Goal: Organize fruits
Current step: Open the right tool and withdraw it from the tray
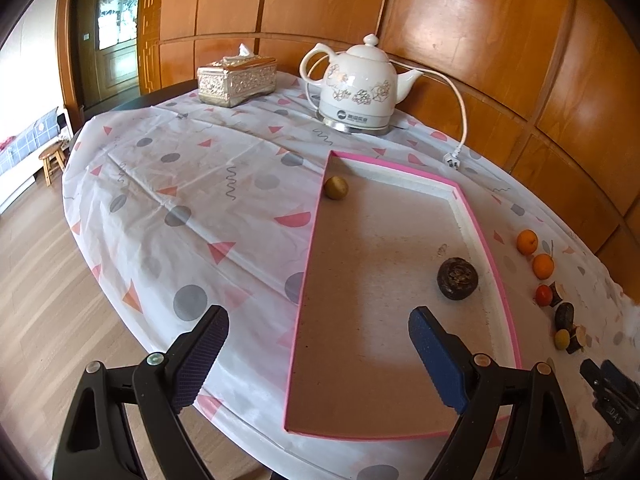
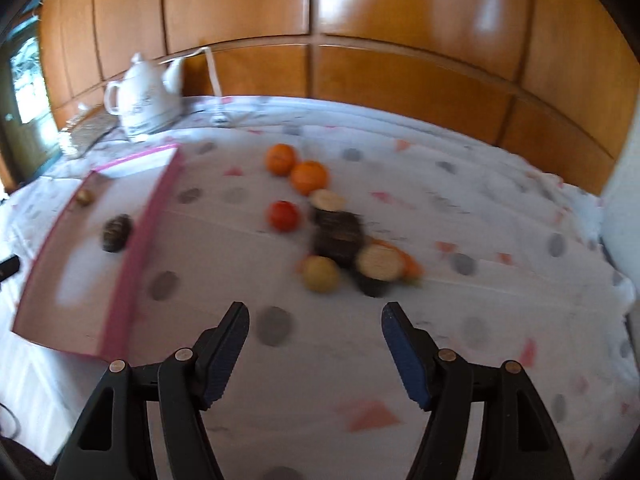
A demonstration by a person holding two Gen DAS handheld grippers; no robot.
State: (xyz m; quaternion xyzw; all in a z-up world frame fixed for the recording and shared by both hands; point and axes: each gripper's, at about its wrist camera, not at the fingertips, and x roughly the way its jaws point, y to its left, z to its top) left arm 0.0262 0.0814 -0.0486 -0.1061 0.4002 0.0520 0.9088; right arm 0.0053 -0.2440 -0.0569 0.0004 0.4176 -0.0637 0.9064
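Observation:
A pink-rimmed tray (image 1: 308,264) lies on the table and holds a small tan fruit (image 1: 336,188) at its far left corner and a dark round fruit (image 1: 457,278) near its right wall. My left gripper (image 1: 318,344) is open and empty above the tray's near end. To the tray's right lie two oranges (image 2: 281,159) (image 2: 309,177), a red fruit (image 2: 283,215), a yellow fruit (image 2: 321,273), a dark fruit (image 2: 338,236) and pale wood slices (image 2: 379,261). My right gripper (image 2: 316,336) is open and empty, short of the yellow fruit. The right wrist view is blurred.
A white electric kettle (image 1: 358,88) with its cord and plug (image 1: 452,160) stands behind the tray. A silver tissue box (image 1: 236,80) sits at the back left. The patterned tablecloth (image 1: 180,200) ends at the table's left edge, above a wooden floor. A wood-panelled wall (image 2: 400,40) backs the table.

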